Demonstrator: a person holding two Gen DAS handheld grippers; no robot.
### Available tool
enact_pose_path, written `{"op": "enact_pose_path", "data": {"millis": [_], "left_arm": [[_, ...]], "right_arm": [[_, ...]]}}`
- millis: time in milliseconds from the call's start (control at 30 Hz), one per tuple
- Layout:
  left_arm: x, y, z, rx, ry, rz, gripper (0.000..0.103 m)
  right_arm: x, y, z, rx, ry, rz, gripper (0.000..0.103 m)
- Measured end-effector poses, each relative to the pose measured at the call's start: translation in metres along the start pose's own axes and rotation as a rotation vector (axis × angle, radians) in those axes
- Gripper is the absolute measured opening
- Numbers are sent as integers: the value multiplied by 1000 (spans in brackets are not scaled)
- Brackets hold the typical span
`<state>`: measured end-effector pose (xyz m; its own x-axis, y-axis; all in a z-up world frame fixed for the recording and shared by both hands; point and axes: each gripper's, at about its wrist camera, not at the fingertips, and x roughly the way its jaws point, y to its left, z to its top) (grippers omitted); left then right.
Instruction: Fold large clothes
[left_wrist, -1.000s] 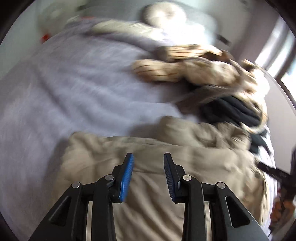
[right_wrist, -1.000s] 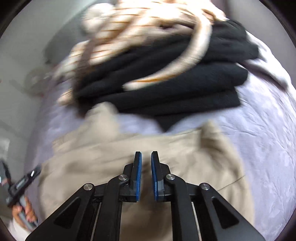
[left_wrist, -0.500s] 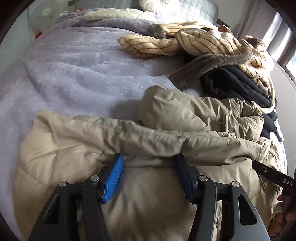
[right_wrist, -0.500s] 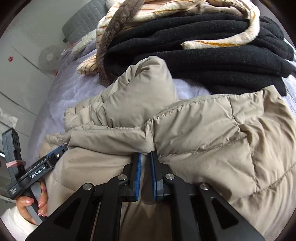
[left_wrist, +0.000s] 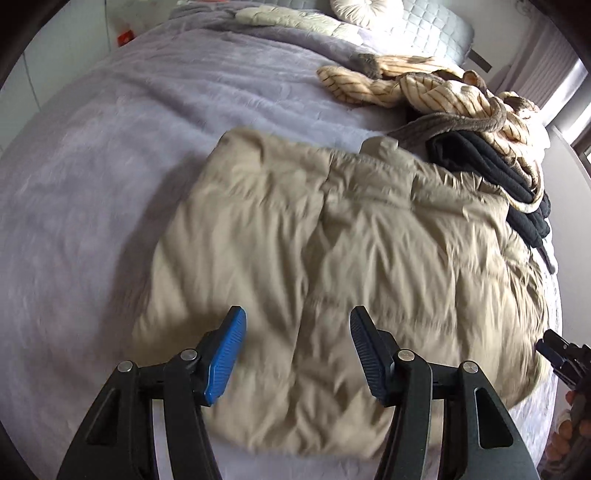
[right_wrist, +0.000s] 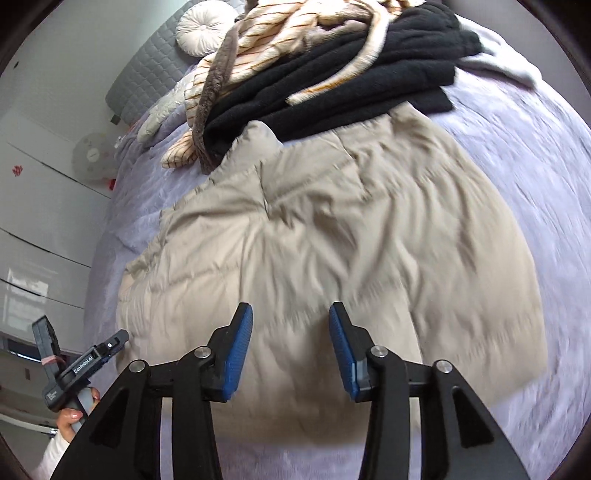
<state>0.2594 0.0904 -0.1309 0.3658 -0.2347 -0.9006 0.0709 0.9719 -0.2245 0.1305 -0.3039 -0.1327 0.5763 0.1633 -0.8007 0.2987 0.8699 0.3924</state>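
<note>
Beige puffer jacket folded on the bed, both tongs free

We hold the left tongs (left_wrist: 297, 352) and right tongs (right_wrist: 291, 347) spread wide above the beige puffer jacket (left_wrist: 332, 258), gripping nothing. It lies mid-frame on the lavender bedspread (left_wrist: 110, 147) as a rough folded rectangle, seemingly done. At upper right the black fleece (right_wrist: 332, 74) looks stacked, but the striped plush garment (left_wrist: 443, 92) is heaped, still unfolded.
</note>
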Motion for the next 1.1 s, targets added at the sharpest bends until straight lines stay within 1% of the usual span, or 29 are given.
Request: {"op": "enact_pose_path", "data": {"millis": [33, 100, 167, 200, 233, 267, 300, 333, 433, 633, 700, 733, 767, 867, 933, 1000, 1100], "left_arm": [[-2, 3, -6, -2, 6, 4, 60], [-6, 8, -24, -15, 31, 3, 60], [-6, 10, -35, -25, 57, -5, 60], [-7, 11, -41, -32, 70, -7, 60], [-7, 13, -47, -42, 81, -6, 71], [-8, 13, -49, -49, 85, -2, 83], [-10, 14, -53, -58, 80, 6, 101], [-13, 15, -56, -58, 67, 13, 102], [-17, 14, -61, -41, 59, 41, 102], [-17, 18, -67, -61, 75, 38, 102], [-17, 22, -69, -86, 80, 21, 102], [-17, 25, -69, -100, 84, 14, 102], [-15, 26, -69, -109, 88, 8, 102], [-12, 34, -71, -159, 105, -26, 102], [-9, 40, -73, -193, 120, -54, 102], [-6, 47, -73, -234, 124, -104, 102], [0, 65, -75, -335, 108, -180, 102]], "right_arm": [[-3, -3, -7, 15, 6, 2, 49], [-10, -10, -21, 45, 17, 7, 54], [-18, -17, -34, 70, 27, 16, 66], [-19, -20, -39, 81, 33, 17, 71], [-20, -22, -43, 92, 38, 16, 80], [-20, -25, -47, 109, 44, 16, 82], [-19, -28, -50, 128, 52, 22, 82], [-19, -32, -54, 148, 60, 31, 82], [-17, -40, -61, 203, 74, 49, 85], [-11, -54, -70, 281, 68, 58, 88], [-9, -59, -73, 312, 50, 79, 94], [-8, -63, -73, 337, 37, 104, 103], [-7, -67, -74, 373, 22, 130, 103], [-4, -79, -76, 451, -5, 178, 103], [-2, -84, -75, 476, -5, 198, 103], [4, -89, -73, 495, 19, 227, 103], [9, -96, -75, 529, 35, 248, 103]]}}
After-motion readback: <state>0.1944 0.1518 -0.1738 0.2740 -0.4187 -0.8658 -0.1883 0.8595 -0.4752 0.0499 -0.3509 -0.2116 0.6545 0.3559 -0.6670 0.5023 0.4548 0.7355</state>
